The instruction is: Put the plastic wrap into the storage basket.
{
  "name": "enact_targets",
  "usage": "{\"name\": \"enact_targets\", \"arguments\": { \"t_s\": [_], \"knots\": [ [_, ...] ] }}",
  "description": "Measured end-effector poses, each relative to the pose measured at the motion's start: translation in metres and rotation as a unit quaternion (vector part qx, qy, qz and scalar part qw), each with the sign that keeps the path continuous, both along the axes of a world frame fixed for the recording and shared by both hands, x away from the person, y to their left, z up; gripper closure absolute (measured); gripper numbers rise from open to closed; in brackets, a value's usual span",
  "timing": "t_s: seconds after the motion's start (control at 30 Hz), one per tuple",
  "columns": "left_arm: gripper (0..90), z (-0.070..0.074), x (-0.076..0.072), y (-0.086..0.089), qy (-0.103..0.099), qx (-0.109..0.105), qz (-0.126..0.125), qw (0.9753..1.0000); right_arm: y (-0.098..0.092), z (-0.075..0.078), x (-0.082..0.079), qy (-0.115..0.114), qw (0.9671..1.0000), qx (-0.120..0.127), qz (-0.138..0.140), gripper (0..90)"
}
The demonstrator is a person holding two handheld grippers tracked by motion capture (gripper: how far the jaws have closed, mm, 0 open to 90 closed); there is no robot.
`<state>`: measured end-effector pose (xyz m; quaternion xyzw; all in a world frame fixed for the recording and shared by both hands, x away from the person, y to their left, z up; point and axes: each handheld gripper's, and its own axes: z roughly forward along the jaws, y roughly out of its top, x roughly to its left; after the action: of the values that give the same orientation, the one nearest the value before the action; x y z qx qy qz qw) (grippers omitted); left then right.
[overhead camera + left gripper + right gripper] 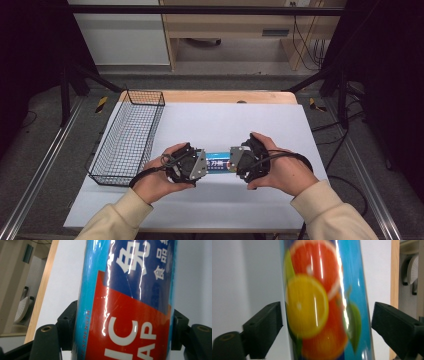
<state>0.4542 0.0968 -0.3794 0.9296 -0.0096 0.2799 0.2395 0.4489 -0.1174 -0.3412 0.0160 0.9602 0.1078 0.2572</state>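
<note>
Left hand-held gripper (200, 166) clamps blue tube (217, 164); right hand-held gripper (234, 163) apparently loose.

A glossy plastic-wrapped tube (125, 305) is catching glare; matt black claws are flanking it, beside a wire-mesh basket (129, 140) on the matt white surface (210, 200).

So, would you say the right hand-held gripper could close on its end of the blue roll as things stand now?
Probably yes. The blue roll already lies between the jaws of the right hand-held gripper, with a small gap on one side and nothing in between. The left hand-held gripper grips the other end, so it should stay put.
</note>
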Motion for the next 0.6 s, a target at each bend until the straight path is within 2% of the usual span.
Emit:
{"name": "enact_targets", "arguments": {
  "t_s": [0.13, 0.2, 0.3, 0.37, 0.5, 0.57, 0.6],
  "knots": [
    [29.9, -0.002, 0.0, 0.003, 0.003, 0.004, 0.001, 1.0, -0.012, 0.001, 0.0, -0.002, 0.9999, 0.001, -0.01, 8.5],
    [29.9, -0.004, -0.001, 0.004, 0.005, 0.006, 0.004, 1.0, -0.025, 0.002, -0.001, -0.006, 0.9996, 0.005, -0.029, 8.0],
    [30.0, -0.006, -0.001, 0.006, 0.006, 0.009, 0.006, 0.9999, -0.034, 0.003, -0.001, -0.006, 0.9994, 0.01, -0.032, 8.4],
    [30.0, -0.006, -0.001, 0.008, 0.007, 0.01, 0.007, 0.9999, -0.047, 0.002, -0.001, -0.008, 0.9988, 0.013, -0.047, 8.4],
    [30.0, -0.006, 0.0, 0.011, 0.007, 0.008, 0.011, 0.9999, -0.059, 0.0, -0.001, -0.006, 0.9981, 0.019, -0.059, 8.5],
    [30.0, -0.004, 0.0, 0.015, 0.005, 0.01, 0.015, 0.9998, -0.07, -0.001, -0.002, -0.009, 0.9964, 0.028, -0.079, 7.8],
    [30.0, -0.004, 0.0, 0.015, 0.005, 0.01, 0.015, 0.9998, -0.07, -0.001, -0.002, -0.009, 0.9964, 0.028, -0.079, 7.8]
  ]
}}
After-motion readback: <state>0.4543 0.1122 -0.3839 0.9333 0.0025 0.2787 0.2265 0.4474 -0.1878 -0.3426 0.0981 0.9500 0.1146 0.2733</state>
